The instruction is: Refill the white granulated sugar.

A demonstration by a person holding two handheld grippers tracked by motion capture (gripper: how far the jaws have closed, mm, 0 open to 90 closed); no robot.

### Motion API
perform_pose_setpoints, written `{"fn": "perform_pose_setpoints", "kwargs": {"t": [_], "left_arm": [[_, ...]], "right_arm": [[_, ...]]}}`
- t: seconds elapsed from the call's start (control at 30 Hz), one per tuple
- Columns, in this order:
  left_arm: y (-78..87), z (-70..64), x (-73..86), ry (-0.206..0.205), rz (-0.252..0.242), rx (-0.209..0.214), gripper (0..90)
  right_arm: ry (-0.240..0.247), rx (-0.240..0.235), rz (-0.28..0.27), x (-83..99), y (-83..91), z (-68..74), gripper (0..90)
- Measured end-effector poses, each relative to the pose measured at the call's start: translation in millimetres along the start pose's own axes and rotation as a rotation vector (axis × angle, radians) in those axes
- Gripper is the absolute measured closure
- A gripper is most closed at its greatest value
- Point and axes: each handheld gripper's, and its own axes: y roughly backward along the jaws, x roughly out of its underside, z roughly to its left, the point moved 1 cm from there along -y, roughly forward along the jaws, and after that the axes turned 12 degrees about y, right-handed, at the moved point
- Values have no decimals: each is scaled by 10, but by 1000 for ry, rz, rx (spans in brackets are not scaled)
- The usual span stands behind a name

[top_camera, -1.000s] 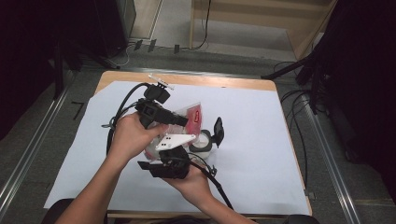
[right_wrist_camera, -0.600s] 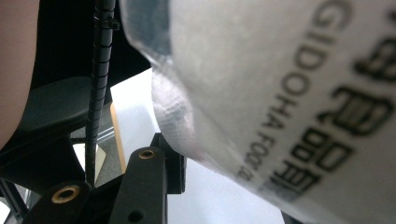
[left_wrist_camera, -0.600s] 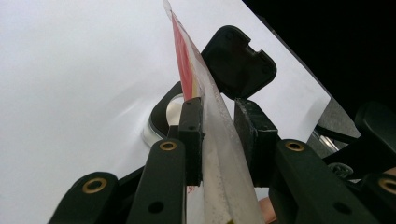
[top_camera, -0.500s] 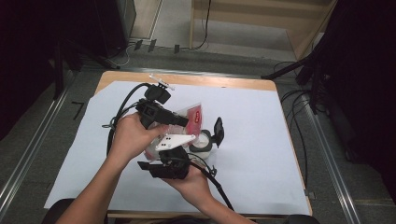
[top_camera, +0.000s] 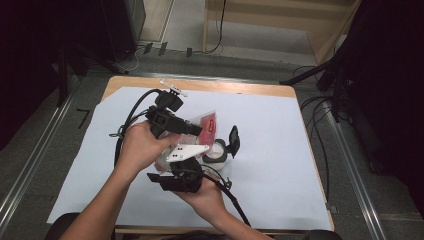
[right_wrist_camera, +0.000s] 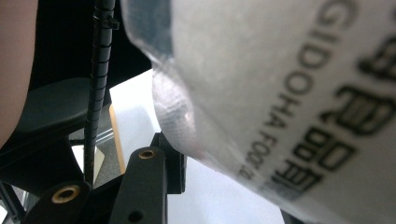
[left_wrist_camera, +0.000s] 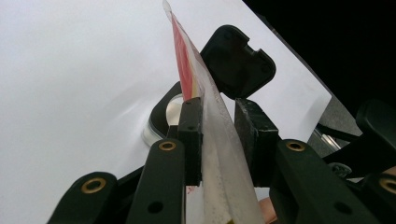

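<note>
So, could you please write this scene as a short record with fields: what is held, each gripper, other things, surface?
Held thing: plastic packet, translucent with a red print, printed text on it in the right gripper view
Left gripper: jaws on either side of the packet's edge, close against it
Right gripper: packet right in front of its camera; grip cannot be told
Other thing: small round container with open black flip lid, standing beyond the packet
Surface: white sheet on a wooden table
</note>
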Motion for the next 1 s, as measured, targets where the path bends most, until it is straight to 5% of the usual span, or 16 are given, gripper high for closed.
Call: {"fn": "perform_pose_setpoints", "kwargs": {"t": [1.0], "left_arm": [[12,-7,-31,12,3,4,754]], "right_arm": [[-17,-3,3,-47,25,8,639]]}}
